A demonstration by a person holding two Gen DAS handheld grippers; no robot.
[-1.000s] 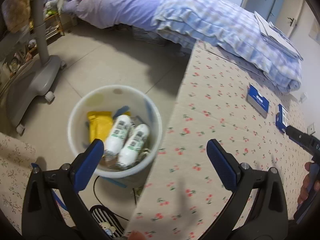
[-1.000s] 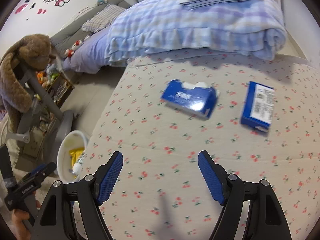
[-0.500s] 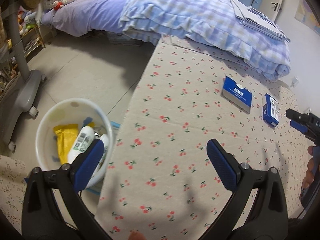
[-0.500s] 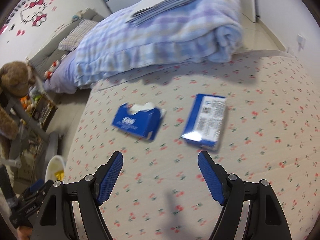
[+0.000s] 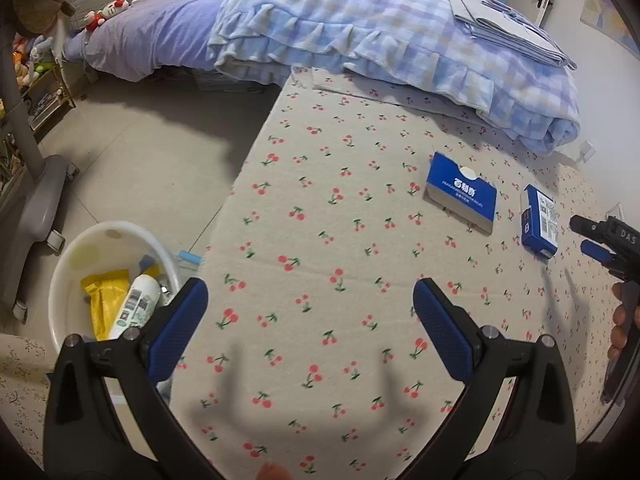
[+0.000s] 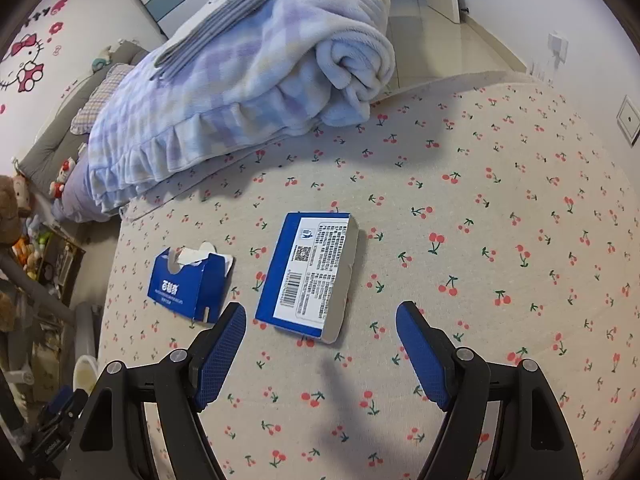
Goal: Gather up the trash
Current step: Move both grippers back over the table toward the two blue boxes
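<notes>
Both the right hand-held gripper (image 6: 320,354) and left hand-held gripper (image 5: 310,322) hang open and empty over the cherry-print bed (image 5: 320,240). The white bin (image 5: 76,248) (beside it) already holds wrappers; the torn blue box (image 6: 190,284) and flat blue box (image 6: 312,276) remain.

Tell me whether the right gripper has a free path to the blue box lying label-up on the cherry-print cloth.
Probably yes. The right gripper is open and empty, the blue box lies just ahead of it, and nothing stands between them; the torn blue carton sits apart to the side.
</notes>
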